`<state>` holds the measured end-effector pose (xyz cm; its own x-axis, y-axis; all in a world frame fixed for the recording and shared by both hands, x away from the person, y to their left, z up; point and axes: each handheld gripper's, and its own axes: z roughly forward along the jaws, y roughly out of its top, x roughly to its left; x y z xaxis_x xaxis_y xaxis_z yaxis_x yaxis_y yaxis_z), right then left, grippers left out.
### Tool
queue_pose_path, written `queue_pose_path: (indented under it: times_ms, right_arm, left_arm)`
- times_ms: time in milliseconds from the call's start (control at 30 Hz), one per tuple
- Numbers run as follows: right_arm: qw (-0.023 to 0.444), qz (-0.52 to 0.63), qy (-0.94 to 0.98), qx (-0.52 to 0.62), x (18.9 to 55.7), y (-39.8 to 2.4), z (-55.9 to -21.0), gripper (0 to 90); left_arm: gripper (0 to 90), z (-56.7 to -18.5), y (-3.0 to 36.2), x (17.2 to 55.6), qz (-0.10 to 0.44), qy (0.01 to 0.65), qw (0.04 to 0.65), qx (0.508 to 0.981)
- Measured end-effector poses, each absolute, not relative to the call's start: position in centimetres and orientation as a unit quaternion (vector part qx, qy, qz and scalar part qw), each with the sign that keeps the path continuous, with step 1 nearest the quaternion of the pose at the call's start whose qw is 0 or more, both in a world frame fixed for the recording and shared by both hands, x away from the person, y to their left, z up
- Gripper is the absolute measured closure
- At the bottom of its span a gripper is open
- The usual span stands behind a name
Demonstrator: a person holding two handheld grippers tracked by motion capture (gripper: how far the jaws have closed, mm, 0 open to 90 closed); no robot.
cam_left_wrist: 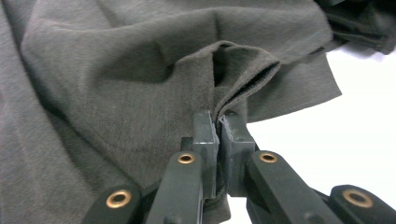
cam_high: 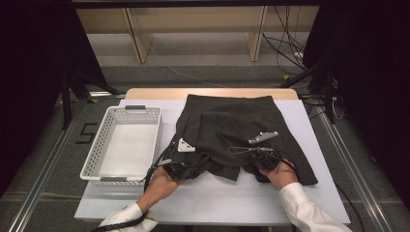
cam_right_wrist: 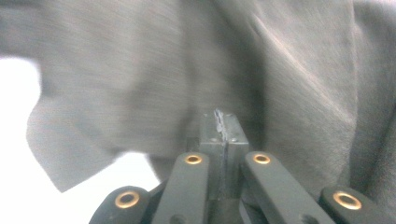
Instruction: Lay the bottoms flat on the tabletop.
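A dark grey garment [cam_high: 232,125] lies spread on the white table top [cam_high: 217,198], rumpled along its near edge. My left gripper [cam_high: 200,160] sits at the garment's near left edge, held in a hand. In the left gripper view my left gripper [cam_left_wrist: 218,119] is shut on a folded hem [cam_left_wrist: 252,79] of the cloth. My right gripper [cam_high: 251,153] rests on the garment's near middle. In the right gripper view my right gripper [cam_right_wrist: 220,116] has its jaws pressed together, tips against the cloth [cam_right_wrist: 280,70]; whether any cloth is pinched I cannot tell.
A white perforated basket [cam_high: 92,159] with nothing in it stands on the table to the left of the garment. Bare white table [cam_high: 309,125] shows to the right of the cloth. Cables [cam_high: 285,43] and wooden frames lie on the floor beyond the far edge.
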<state>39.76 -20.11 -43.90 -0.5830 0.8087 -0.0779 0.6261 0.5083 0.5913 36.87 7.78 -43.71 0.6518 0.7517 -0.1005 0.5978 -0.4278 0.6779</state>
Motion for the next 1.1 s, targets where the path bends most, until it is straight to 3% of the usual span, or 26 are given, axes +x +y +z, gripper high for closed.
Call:
queue_pose_path:
  times_ms: [167,200,267,333,400,500,567,733,900,1100]
  right_arm:
    - [0.195,0.253,0.855,0.408,38.5,-19.8,-43.1,87.2]
    - [0.187,0.247,0.857,0.412,38.8,-20.0,-43.6,74.1]
    - [0.148,0.223,0.866,0.423,39.5,-20.4,-45.0,57.1]
    - [0.144,0.202,0.871,0.424,39.9,-20.3,-46.4,44.7]
    - [0.149,0.209,0.871,0.419,40.3,-20.0,-46.7,39.7]
    - [0.171,0.22,0.867,0.413,40.7,-19.3,-46.5,48.1]
    - [0.187,0.225,0.863,0.413,40.8,-19.2,-46.5,64.6]
    - [0.204,0.246,0.852,0.415,40.2,-20.0,-44.8,86.1]
    - [0.199,0.264,0.851,0.409,38.6,-20.1,-42.3,89.3]
    - [0.123,0.307,0.861,0.387,35.8,-17.1,-40.5,89.3]
  left_arm:
    - [85.0,-43.6,7.5,36.3,0.109,0.397,0.354,0.84]
    - [85.0,-43.7,7.4,36.3,0.11,0.396,0.354,0.84]
    - [85.0,-43.8,6.9,36.3,0.11,0.398,0.358,0.838]
    - [85.1,-44.0,5.9,36.3,0.111,0.392,0.357,0.841]
    - [85.1,-44.4,4.8,36.3,0.11,0.385,0.354,0.845]
    - [85.0,-44.8,3.6,35.9,0.109,0.372,0.346,0.854]
    - [84.4,-45.1,3.4,35.7,0.111,0.367,0.341,0.858]
    - [80.5,-44.7,4.4,36.0,0.09,0.375,0.355,0.851]
    - [61.3,-43.2,5.9,35.3,0.084,0.366,0.371,0.849]
    - [48.6,-40.7,7.9,34.7,0.112,0.38,0.39,0.831]
